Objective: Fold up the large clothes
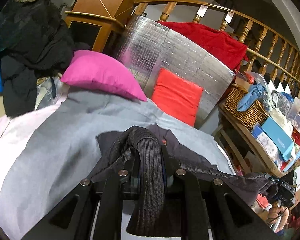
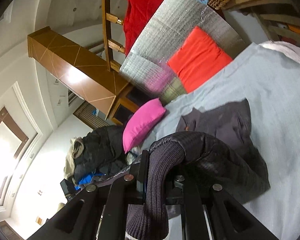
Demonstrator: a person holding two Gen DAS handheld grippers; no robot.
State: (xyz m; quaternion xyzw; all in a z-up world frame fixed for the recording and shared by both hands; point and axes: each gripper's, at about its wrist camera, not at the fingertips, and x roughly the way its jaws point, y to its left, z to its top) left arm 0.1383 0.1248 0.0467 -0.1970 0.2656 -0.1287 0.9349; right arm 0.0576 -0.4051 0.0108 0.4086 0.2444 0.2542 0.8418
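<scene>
- Left gripper: fingers clamped on a ribbed knit cuff of the dark jacket. The cuff loops over the fingertips and hangs back toward the camera between the fingers.
- Right gripper: fingers likewise clamped on a second ribbed cuff, which folds over the tips and drops toward the lens.
- The jacket is raised off the grey bed sheet at both cuffs; its body trails down onto the sheet just beyond the fingers.
- Long axis: in the left wrist view a quilted sleeve stretches from the fingers out to the right, toward the other gripper, so the garment spans between the two hands. In the right wrist view the sleeve arcs from the cuff to the right, then down to the sheet.
- Left view only: the person's hand at lower right, a wicker basket on a cluttered shelf, and a wooden railing.
- Right view only: the jacket's body spread on the sheet, and a bright window.
- Both views: a pink pillow and a red cushion at the head of the bed.
</scene>
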